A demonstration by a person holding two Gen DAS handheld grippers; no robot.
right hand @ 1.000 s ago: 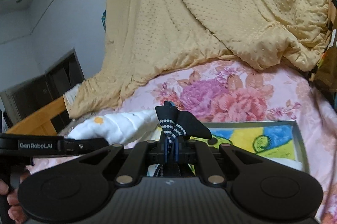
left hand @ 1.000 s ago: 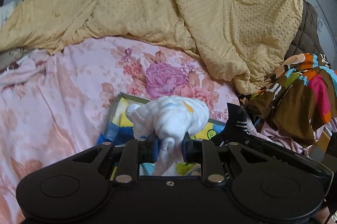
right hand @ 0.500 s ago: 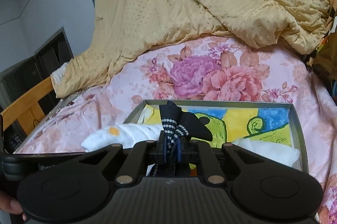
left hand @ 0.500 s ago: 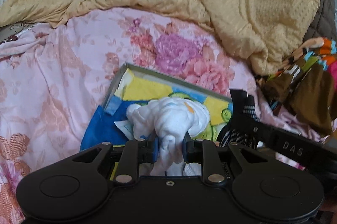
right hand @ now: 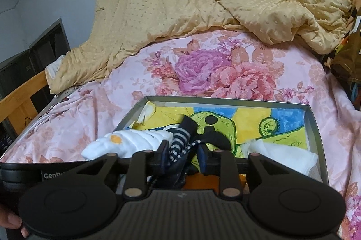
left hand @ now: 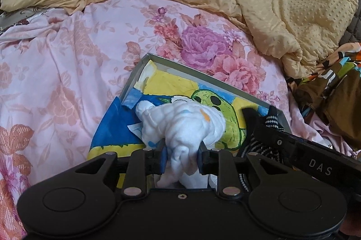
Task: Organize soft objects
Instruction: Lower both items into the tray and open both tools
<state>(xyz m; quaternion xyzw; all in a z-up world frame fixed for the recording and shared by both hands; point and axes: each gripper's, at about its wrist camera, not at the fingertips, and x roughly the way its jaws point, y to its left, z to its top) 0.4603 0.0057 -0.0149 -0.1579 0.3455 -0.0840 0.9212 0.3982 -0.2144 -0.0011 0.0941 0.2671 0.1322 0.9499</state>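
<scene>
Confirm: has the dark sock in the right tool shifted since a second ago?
Yes. The right tool has just been opening, and the dark sock now lies slumped between its jaws, lower against the box floor.

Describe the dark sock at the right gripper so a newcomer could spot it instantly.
On the pink floral bedsheet lies a shallow grey tray lined with a yellow, blue and green drawing. At its near edge the dark sock lies between the fingers of the right gripper. It is navy with white dots and stripes; the bundle beside it is white.
</scene>
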